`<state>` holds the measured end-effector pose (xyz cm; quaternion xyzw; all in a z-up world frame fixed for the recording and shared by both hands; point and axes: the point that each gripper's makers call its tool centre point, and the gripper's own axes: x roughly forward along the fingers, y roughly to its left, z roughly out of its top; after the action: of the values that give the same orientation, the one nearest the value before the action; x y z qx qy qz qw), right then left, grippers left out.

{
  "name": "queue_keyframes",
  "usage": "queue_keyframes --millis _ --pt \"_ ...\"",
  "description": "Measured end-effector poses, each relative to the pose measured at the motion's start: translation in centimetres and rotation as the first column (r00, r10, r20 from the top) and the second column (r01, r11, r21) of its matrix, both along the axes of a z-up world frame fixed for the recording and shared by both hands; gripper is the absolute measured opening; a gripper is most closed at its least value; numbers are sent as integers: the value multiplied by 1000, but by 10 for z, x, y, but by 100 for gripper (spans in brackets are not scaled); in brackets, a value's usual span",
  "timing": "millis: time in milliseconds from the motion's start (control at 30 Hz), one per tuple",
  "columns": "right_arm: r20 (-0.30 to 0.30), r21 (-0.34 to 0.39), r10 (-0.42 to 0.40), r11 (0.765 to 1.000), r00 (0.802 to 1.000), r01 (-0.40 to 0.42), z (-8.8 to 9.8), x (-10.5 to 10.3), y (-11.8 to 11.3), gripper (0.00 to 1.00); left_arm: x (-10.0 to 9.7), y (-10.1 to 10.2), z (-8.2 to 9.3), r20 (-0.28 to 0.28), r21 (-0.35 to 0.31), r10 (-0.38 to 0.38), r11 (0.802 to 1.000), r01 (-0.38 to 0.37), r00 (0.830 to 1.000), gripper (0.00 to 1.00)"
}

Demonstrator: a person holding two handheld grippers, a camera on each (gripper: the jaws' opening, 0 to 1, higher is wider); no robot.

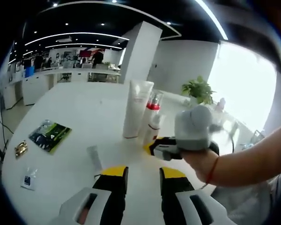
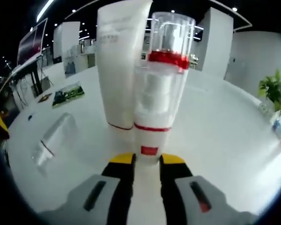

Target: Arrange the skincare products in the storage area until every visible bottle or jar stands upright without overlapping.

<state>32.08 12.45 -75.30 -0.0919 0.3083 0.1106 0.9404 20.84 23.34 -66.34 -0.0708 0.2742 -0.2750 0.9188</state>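
Note:
A pump bottle [image 2: 158,101] with a clear cap and a red band stands upright on the white table [image 2: 225,140]. My right gripper [image 2: 147,161] is shut on its base, one jaw on each side. A tall white tube [image 2: 121,61] stands upright right beside the bottle, touching or nearly so. A small clear tube [image 2: 54,135] lies flat to the left. In the left gripper view a hand holds the right gripper [image 1: 160,147] at the pump bottle [image 1: 152,123], next to the tall tube [image 1: 136,108]. My left gripper [image 1: 144,176] hangs open and empty near the lying tube [image 1: 94,157].
A green packet [image 1: 49,135], a small gold sachet [image 1: 21,149] and a small white sachet [image 1: 29,179] lie on the table's left side. A potted plant [image 1: 198,90] stands at the far edge. The person's forearm [image 1: 243,161] reaches in from the right.

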Motion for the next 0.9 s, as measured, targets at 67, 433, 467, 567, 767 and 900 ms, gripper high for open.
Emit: queue_keyframes --millis 67,433,467,567,767,900 --pt "-27 2 5 1000 1000 -5 -4 -3 1 22 0 0 0 0 0 2 1000 -2 1000 28" --pt "-57 163 -3 987 998 12 5 -34 11 30 2 15 -11 -68 5 62 998 -62 996 29" --pt "-60 182 -2 983 998 13 7 -38 13 30 2 17 -12 -72 11 67 998 -67 995 29" --pt "-89 274 7 961 996 18 12 -52 27 30 6 40 -16 -99 28 161 987 -159 982 29" --pt "-74 335 195 929 978 -160 24 -71 90 33 11 71 -14 -118 0 308 951 -310 944 29" --pt "-72 296 264 926 962 -232 23 -71 117 35 12 78 -14 -105 21 339 940 -339 935 29"
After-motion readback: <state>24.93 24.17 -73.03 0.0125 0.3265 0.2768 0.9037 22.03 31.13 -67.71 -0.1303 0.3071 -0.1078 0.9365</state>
